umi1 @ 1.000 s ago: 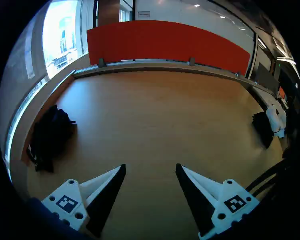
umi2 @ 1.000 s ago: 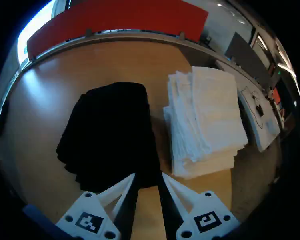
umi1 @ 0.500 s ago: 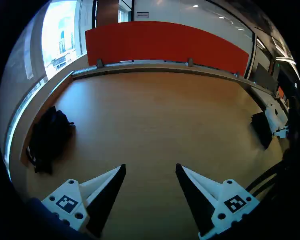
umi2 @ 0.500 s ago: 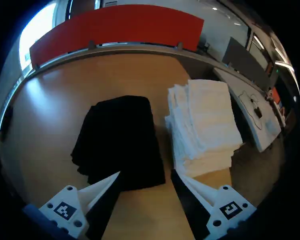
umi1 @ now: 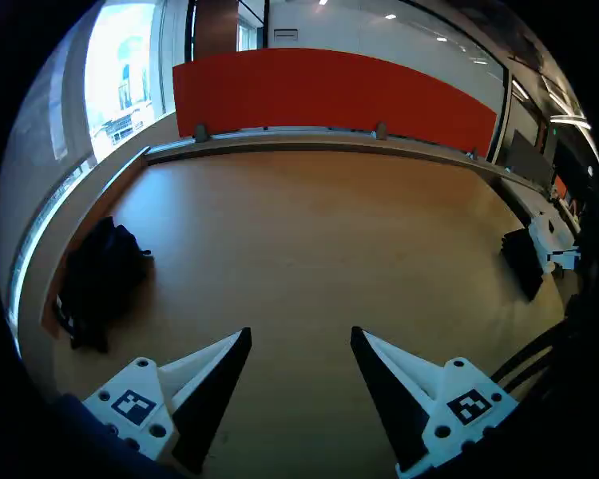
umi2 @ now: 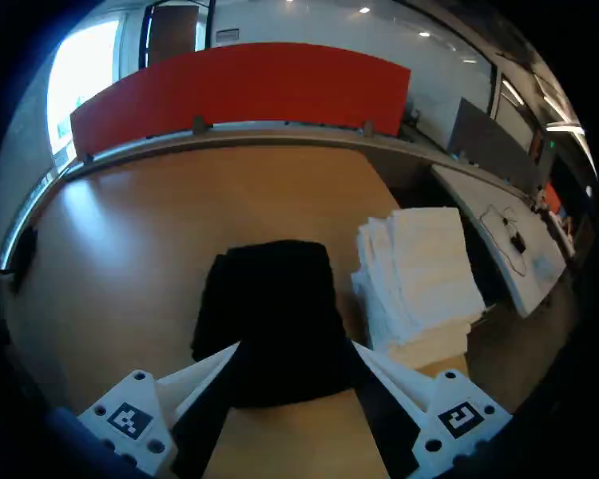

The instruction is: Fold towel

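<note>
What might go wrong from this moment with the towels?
The open right gripper sits at the near edge of the folded black towel; closing there may pinch several layers, not one. The white towel stack lies close beside it, near the edge of the table, so a sideways drag might nudge it off.

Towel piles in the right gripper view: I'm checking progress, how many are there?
2: a black pile just ahead of the right gripper, and a white stack right of that pile. More could be hidden.
</note>
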The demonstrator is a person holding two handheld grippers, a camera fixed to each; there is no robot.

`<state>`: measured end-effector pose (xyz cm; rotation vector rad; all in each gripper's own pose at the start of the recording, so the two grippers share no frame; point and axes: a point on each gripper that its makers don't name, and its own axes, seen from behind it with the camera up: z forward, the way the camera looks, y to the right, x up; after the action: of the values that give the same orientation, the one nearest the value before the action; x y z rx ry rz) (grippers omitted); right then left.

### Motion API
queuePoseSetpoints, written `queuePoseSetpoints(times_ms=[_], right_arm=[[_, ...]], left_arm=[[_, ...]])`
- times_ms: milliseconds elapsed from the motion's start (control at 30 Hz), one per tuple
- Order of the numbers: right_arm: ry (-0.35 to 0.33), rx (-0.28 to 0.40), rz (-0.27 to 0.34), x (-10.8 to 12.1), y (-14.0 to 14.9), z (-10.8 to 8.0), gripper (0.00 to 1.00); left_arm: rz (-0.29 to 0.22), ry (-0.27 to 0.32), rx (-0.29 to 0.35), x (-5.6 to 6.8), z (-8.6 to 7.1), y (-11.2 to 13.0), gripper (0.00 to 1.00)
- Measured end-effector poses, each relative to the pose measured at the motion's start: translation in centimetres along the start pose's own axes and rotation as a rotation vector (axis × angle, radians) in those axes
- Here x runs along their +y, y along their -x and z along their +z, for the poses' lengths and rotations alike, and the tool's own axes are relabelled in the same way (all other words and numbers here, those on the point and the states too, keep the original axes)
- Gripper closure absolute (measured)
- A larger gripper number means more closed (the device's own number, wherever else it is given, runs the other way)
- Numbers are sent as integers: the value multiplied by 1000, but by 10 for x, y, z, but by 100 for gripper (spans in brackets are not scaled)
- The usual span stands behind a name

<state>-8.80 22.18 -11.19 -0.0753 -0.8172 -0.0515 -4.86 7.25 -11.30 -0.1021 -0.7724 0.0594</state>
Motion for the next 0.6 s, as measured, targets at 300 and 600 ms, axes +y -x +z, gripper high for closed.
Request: queuePoseSetpoints(times_ms=[300, 600], right_arm=[[-20, 194, 31, -26, -53, -23, 9], [-26, 286, 55, -38, -78, -33, 0]], left_arm=[[-12, 2, 25, -3, -1, -6, 8], [-21, -1, 60, -6, 0, -15, 8]])
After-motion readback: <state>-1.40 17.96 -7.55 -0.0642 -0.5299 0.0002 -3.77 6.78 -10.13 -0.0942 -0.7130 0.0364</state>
